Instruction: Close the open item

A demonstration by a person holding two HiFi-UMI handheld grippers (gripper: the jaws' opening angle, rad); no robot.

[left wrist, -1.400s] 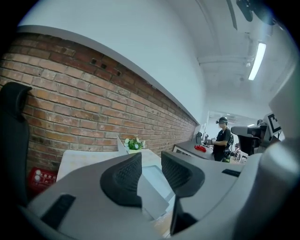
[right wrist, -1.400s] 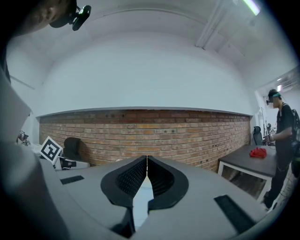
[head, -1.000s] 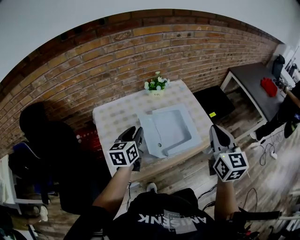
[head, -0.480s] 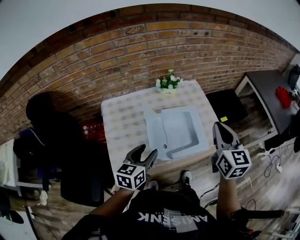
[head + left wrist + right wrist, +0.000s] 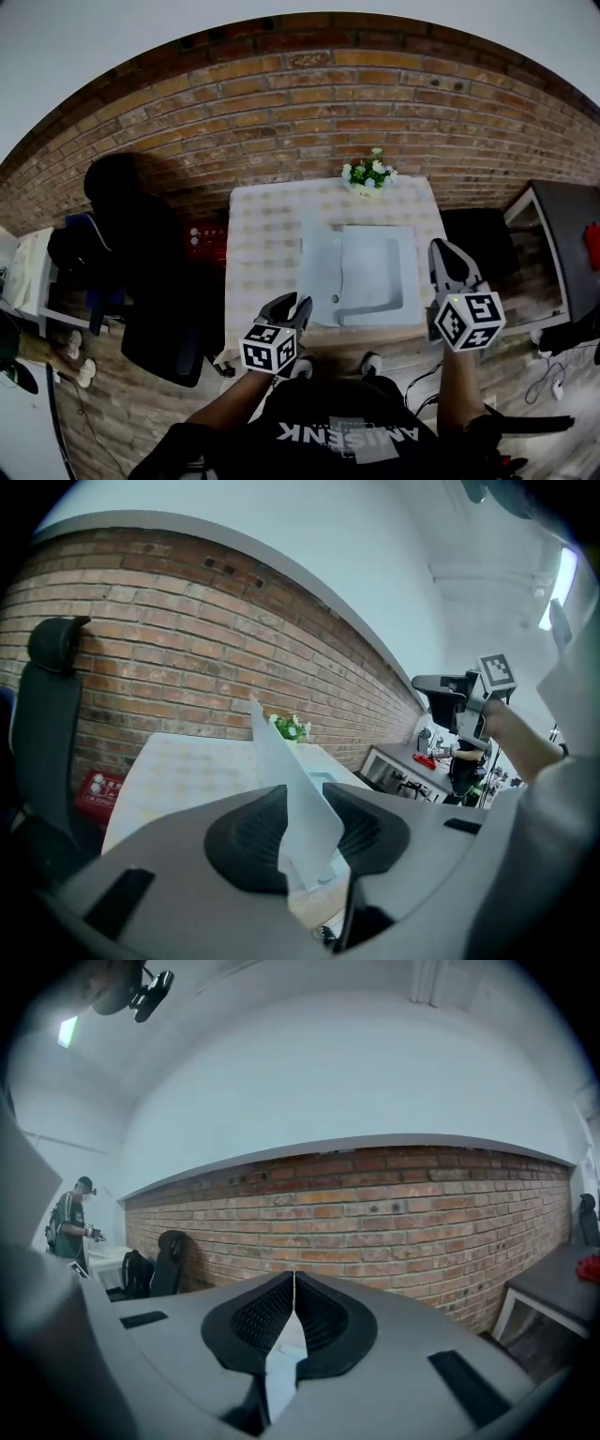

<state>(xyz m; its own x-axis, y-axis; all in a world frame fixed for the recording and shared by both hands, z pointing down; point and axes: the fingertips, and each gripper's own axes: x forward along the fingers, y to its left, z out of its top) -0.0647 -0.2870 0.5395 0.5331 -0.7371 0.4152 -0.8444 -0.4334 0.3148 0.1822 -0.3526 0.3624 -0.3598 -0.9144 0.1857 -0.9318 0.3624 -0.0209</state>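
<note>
A pale grey flat box (image 5: 375,272) lies open on the checked table (image 5: 267,234), its lid flap (image 5: 319,267) spread to the left. My left gripper (image 5: 292,305) hangs at the table's front edge, just short of the box's near left corner. In the left gripper view the flap (image 5: 277,752) rises as a thin sheet in line with the gap of my left gripper (image 5: 305,789). The jaws are closing, and the pads stand clear of the flap. My right gripper (image 5: 439,248) is shut and empty beside the box's right edge; its own view (image 5: 294,1277) faces the brick wall.
A pot of white flowers (image 5: 368,175) stands at the table's far edge. A black office chair (image 5: 141,262) and a red crate (image 5: 208,244) are left of the table. A dark side table (image 5: 562,244) is at the right. The brick wall runs behind.
My left gripper pulled back from the box's left flap to the table's front edge; its jaws spread and then narrowed. The right gripper stayed shut in nearly the same place.
</note>
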